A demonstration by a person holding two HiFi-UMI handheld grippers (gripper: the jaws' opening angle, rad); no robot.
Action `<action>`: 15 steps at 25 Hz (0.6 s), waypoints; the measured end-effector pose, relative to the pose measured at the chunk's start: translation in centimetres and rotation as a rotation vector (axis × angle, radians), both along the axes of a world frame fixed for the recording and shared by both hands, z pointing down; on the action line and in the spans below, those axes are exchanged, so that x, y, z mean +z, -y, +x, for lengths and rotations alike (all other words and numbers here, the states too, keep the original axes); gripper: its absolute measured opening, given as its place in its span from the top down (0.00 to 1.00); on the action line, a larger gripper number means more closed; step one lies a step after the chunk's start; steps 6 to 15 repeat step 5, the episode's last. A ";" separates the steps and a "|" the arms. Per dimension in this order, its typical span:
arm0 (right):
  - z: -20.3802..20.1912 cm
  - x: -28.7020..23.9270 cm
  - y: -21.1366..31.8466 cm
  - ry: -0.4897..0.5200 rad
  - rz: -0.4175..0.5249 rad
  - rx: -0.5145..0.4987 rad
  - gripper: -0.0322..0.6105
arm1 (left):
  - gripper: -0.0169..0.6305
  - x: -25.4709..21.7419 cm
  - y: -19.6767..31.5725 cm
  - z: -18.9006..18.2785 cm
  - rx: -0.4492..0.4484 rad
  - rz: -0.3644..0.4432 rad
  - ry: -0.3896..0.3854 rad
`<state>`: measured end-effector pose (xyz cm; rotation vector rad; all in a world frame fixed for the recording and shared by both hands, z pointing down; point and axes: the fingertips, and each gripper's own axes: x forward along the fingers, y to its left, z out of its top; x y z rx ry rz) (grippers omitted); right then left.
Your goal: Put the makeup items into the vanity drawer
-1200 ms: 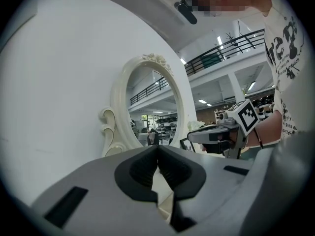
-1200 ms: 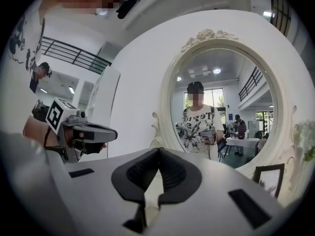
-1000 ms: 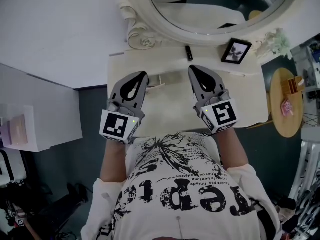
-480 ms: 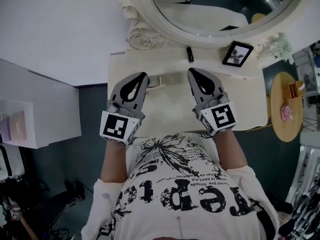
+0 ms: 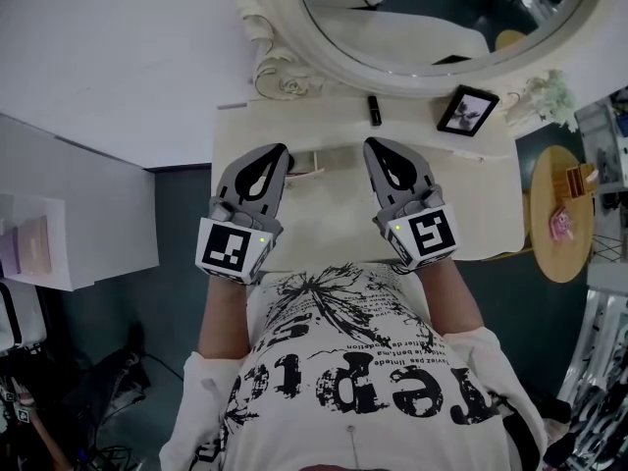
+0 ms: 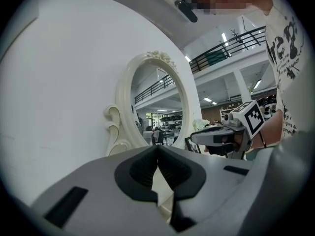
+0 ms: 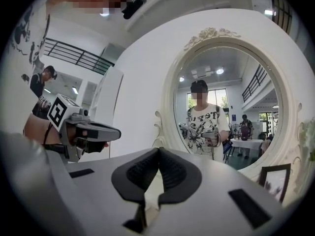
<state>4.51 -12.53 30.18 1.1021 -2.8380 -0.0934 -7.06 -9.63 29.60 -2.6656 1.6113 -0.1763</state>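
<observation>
A small black tube, like a lipstick, lies at the back of the cream vanity top below the oval mirror. A thin pale stick lies just right of my left gripper's tip. My left gripper hovers over the left part of the top, held level and shut with nothing between its pads. My right gripper hangs beside it over the middle, also shut and empty. Each gripper shows in the other's view: right gripper, left gripper. No drawer is in sight.
A black picture frame leans at the back right of the vanity, with pale flowers beyond it. A round wooden side table stands to the right. A white shelf unit stands to the left.
</observation>
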 end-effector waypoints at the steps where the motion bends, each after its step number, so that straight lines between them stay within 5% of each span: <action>1: -0.1 0.1 0.0 -0.007 0.001 0.001 0.93 | 0.95 0.0 0.0 0.0 0.000 -0.001 0.000; 15: -0.3 0.3 0.0 -0.020 0.004 0.001 0.93 | 0.95 0.2 0.2 -0.2 0.000 -0.001 0.011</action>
